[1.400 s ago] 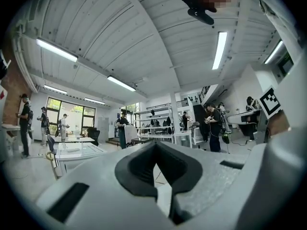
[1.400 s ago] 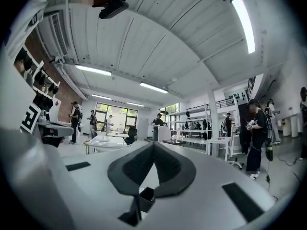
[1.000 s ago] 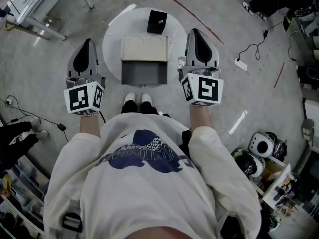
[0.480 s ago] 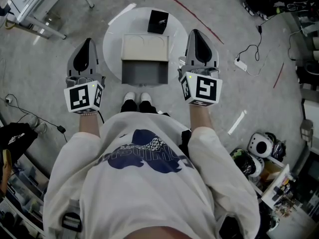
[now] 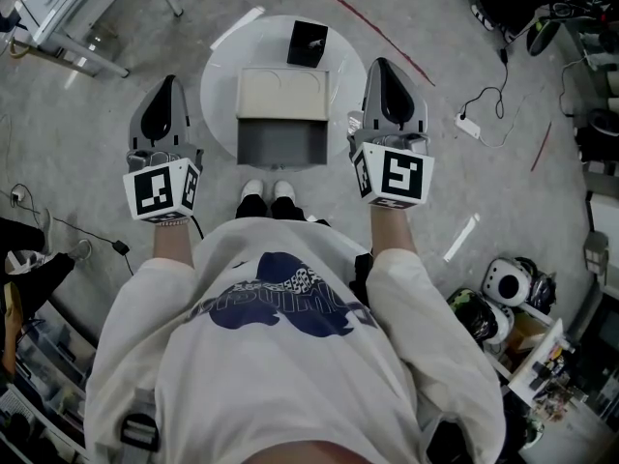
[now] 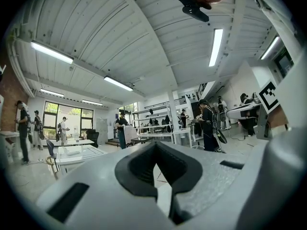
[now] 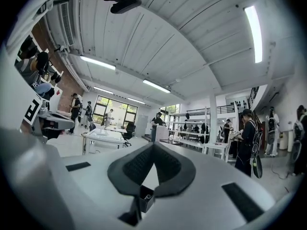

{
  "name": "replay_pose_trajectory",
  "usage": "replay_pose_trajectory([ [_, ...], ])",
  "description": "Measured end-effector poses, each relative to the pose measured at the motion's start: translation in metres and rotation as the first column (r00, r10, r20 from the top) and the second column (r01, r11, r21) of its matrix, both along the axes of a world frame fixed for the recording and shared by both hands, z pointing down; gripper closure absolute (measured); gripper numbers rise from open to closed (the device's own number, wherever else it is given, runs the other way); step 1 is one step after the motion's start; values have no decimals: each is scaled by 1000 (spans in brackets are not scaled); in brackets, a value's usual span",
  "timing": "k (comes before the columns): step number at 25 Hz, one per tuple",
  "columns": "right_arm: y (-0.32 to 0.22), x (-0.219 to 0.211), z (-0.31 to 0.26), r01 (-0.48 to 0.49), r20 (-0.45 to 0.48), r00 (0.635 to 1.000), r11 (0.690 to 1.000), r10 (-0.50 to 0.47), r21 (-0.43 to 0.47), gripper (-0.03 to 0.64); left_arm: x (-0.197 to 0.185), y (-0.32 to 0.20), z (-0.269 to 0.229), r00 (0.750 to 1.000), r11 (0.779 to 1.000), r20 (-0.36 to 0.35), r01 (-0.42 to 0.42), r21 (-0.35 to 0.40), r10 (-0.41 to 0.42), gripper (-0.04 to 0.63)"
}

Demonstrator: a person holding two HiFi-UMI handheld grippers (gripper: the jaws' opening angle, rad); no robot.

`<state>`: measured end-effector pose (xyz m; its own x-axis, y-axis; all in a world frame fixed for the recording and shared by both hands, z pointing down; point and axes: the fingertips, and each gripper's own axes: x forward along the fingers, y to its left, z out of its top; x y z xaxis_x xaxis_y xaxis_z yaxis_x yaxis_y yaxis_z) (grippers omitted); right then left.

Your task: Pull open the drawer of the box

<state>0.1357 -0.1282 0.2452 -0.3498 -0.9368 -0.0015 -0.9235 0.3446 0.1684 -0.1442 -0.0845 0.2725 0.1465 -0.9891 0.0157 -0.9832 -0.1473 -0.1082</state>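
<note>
A beige box (image 5: 281,95) stands on a round white table (image 5: 218,75) in the head view. Its grey drawer (image 5: 280,143) is pulled out toward the person's shoes. My left gripper (image 5: 169,83) is held left of the table and my right gripper (image 5: 384,66) right of it, both apart from the box. Each is shut with nothing in it. The left gripper view shows its dark pads (image 6: 144,164) closed, against a workshop ceiling. In the right gripper view the dark pads (image 7: 139,166) are closed too. The box is in neither gripper view.
A black object (image 5: 308,43) lies on the table behind the box. A power strip (image 5: 467,125) with cables lies on the floor at right, and helmets (image 5: 503,280) and clutter at lower right. A white frame (image 5: 68,8) stands at upper left. People stand at workbenches (image 6: 76,152).
Both grippers and the box stay where they were. Someone's feet at the left edge of the head view have shifted downward.
</note>
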Motion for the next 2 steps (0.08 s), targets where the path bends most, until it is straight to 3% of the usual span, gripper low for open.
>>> replay_pose_trajectory([
  [2, -1, -1, 0, 0, -5, 1000, 1000, 0, -1, 620, -1, -1, 0, 1000, 1000, 1, 1, -1, -1, 589],
])
